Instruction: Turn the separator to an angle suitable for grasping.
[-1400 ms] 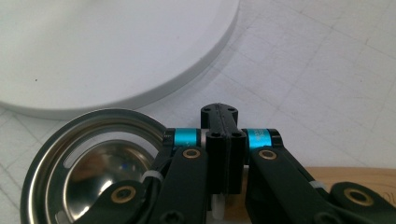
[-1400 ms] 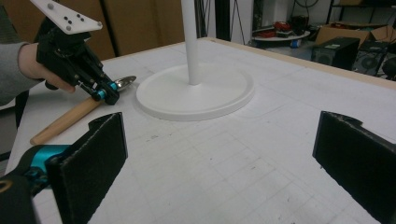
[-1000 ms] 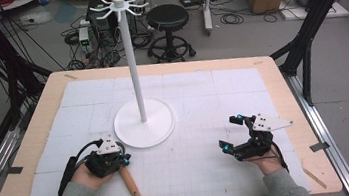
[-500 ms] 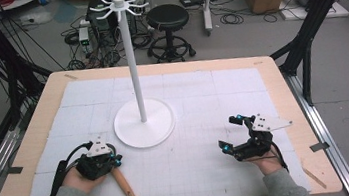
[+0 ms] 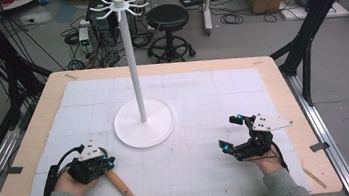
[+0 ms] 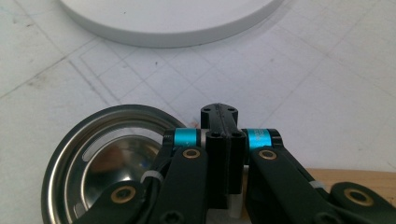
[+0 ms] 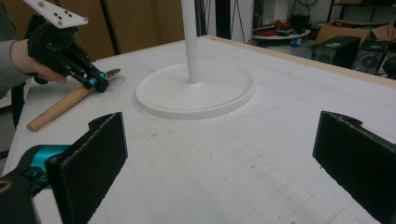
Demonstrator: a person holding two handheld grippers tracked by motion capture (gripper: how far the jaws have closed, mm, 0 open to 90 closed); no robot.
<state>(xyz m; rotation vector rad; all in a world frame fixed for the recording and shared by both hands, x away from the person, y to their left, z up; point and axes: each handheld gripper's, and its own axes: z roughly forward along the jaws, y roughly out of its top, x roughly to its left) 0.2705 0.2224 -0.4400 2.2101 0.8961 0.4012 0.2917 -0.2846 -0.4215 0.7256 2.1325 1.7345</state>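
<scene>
Left gripper (image 5: 106, 164), fingers pressed together on the neck of a wooden-handled steel ladle (image 5: 118, 184), held it at the desk's (image 5: 32, 145) near left. Right gripper (image 5: 231, 131) hovered, fingers wide apart. Farther back stood a white hook stand (image 5: 136, 77).

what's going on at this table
A person works with a hand-held gripper in each hand. The left hand-held gripper has its jaws shut on a metal ladle with a wooden handle, low over the table near the white hook stand. The right hand-held gripper waits open and holds nothing.
</scene>
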